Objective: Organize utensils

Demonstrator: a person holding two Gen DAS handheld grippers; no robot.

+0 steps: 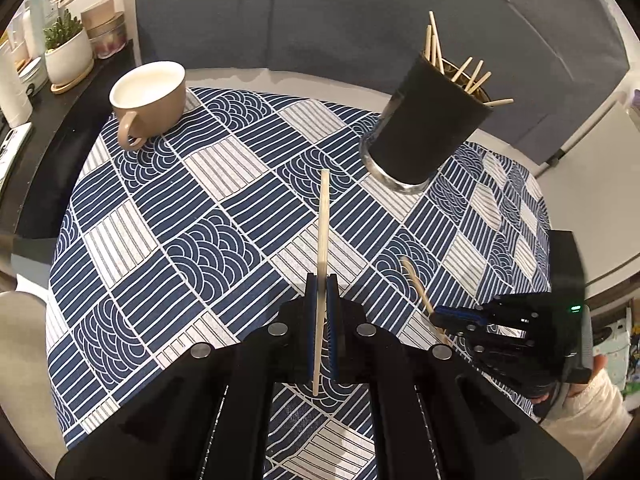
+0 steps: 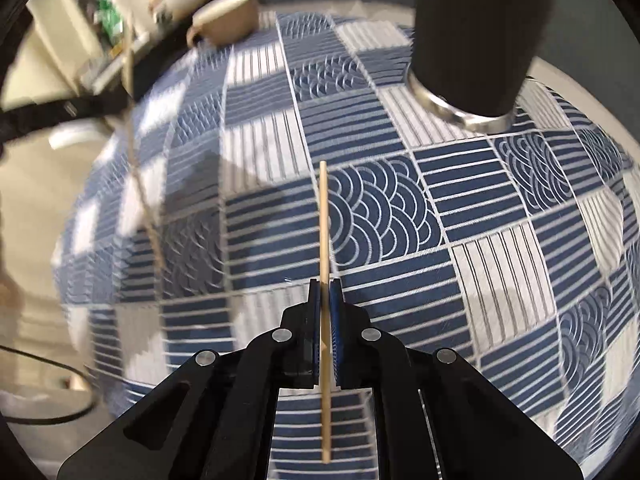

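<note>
My left gripper [image 1: 321,280] is shut on a wooden chopstick [image 1: 322,220] that points forward above the cloth. My right gripper [image 2: 325,284] is shut on another wooden chopstick [image 2: 324,216], also held above the cloth. In the left wrist view the right gripper [image 1: 440,314] shows at the lower right with its chopstick [image 1: 416,284] sticking out. A black cylindrical holder [image 1: 426,120] with a metal base stands at the far right of the cloth with several chopsticks [image 1: 434,46] in it. It also shows in the right wrist view [image 2: 476,32], ahead and to the right.
A blue and white patterned cloth [image 1: 208,200] covers the round table. A tan cup [image 1: 148,96] stands at the far left. A shelf on the left holds a potted plant [image 1: 66,54] and jars. A grey sofa back [image 1: 320,12] is behind the table.
</note>
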